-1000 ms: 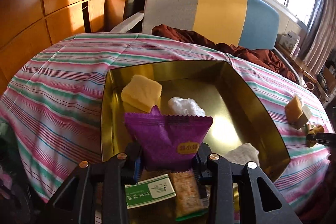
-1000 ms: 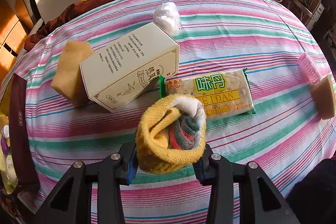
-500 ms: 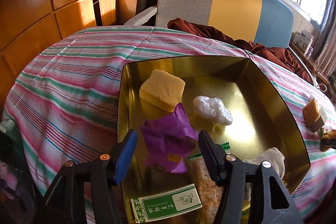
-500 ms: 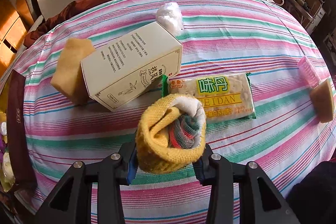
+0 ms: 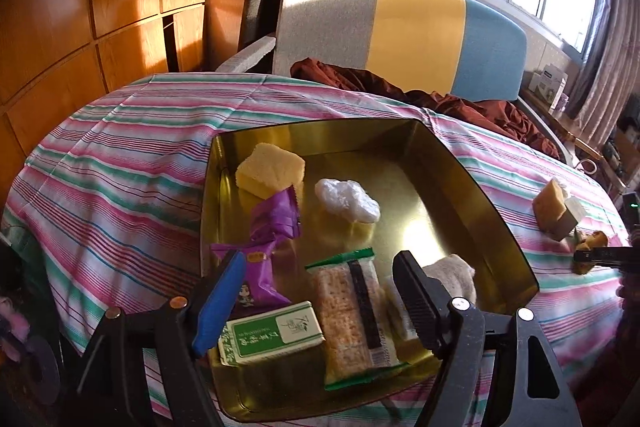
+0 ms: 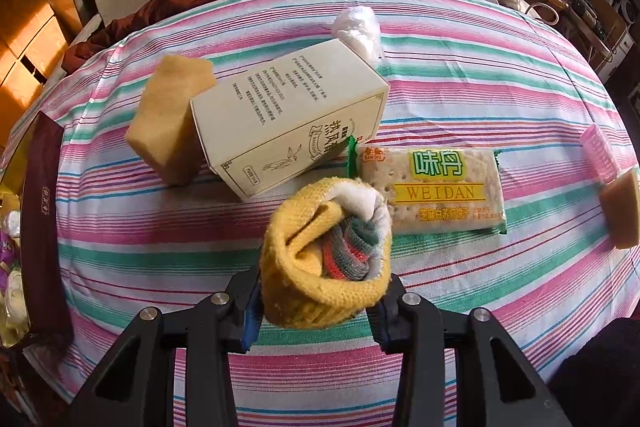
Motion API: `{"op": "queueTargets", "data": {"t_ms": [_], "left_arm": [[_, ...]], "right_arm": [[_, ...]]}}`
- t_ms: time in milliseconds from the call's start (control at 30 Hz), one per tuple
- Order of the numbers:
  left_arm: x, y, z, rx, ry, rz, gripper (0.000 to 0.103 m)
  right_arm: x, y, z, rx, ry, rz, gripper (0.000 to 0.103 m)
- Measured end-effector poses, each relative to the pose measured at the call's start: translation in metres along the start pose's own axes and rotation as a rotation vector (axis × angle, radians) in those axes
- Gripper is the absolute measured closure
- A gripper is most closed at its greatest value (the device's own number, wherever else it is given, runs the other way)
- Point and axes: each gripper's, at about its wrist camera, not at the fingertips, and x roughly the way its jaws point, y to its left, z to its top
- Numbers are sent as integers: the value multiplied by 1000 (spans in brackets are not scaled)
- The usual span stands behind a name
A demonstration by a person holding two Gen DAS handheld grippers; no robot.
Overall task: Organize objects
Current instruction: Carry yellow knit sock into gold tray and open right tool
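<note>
The round bench under a pink, green and white striped cloth (image 6: 460, 47) carries a cream cardboard carton printed with columns of Chinese text and a leaf sprig (image 6: 288, 115), lying on its side against a tan sponge block (image 6: 172, 119). Just beside it lies a clear cracker packet with green ends (image 6: 432, 191), reading "WEIDAN" on a yellow band beneath large green characters. At the bench's left side sits a shallow gold metal tin (image 5: 460, 163). Inside it are a yellow sponge block (image 5: 270, 169), a crumpled white plastic bag (image 5: 346, 201), a purple foil snack pouch with a cartoon figure (image 5: 272, 251), a second cracker packet (image 5: 352, 311) and a small green-and-white box with Chinese writing (image 5: 272, 333).

The left hand-held gripper (image 5: 316, 297) hovers over the tin's near end, its jaws opening with nothing pinched between them. The right hand-held gripper (image 6: 316, 307) is clamped on a rolled yellow knitted sock bundle with striped and white inner layers (image 6: 326, 255), held above the cloth near the cracker packet.
</note>
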Motion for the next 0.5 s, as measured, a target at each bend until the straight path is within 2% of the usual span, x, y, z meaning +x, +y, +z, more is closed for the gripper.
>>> {"op": "queueTargets", "data": {"t_ms": [167, 267, 500], "left_arm": [[-5, -14, -7, 28, 1, -31, 26], [-9, -15, -9, 33, -2, -33, 26], [-16, -6, -13, 17, -22, -13, 25]], "right_arm": [[-10, 16, -5, -47, -14, 38, 61], [-25, 36, -14, -95, -40, 96, 61], [-75, 127, -28, -302, -132, 268, 61]]}}
